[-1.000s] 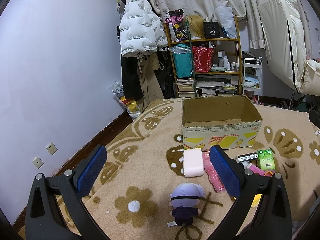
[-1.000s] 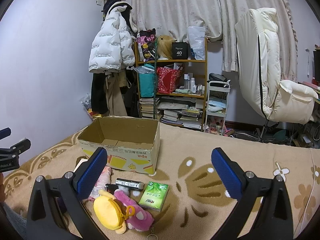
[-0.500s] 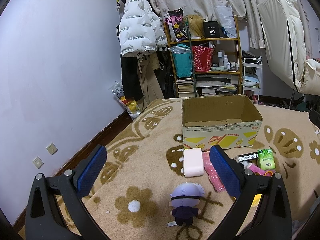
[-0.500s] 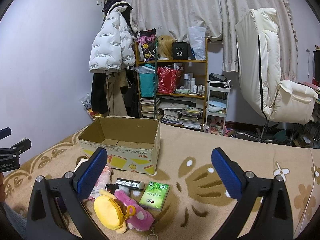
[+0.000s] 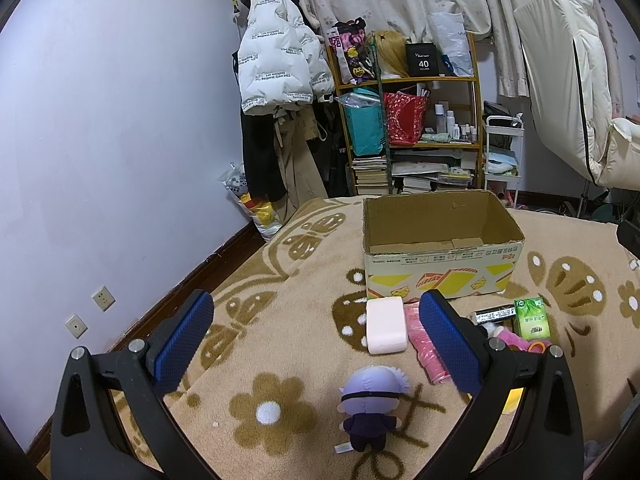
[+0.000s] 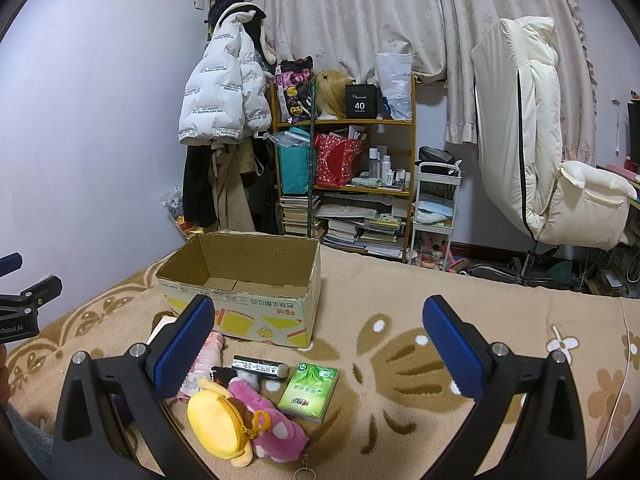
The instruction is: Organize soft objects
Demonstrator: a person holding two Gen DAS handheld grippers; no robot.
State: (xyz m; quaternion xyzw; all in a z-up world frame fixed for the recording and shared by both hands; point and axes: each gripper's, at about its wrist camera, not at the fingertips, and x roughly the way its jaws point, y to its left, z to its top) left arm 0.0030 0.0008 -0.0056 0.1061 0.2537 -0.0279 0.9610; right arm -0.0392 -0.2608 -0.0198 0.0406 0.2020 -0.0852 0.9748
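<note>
Covering the floor, a tan rug (image 5: pixel 280 280) with brown flower prints carries an open, empty cardboard box (image 5: pixel 440 256). Soft things lie just in front of it: pink pad (image 5: pixel 386 325), plush doll (image 5: pixel 374 408), yellow pouch (image 6: pixel 218 426), pink plush (image 6: pixel 272 424), green tissue pack (image 6: pixel 309 389). Left gripper (image 5: pixel 318 344) and right gripper (image 6: pixel 318 346) both gape wide, holding nothing. Shelf (image 6: pixel 352 160), hung jacket (image 6: pixel 222 100), curtains (image 6: pixel 360 12), white chair (image 6: pixel 532 140) at back.
</note>
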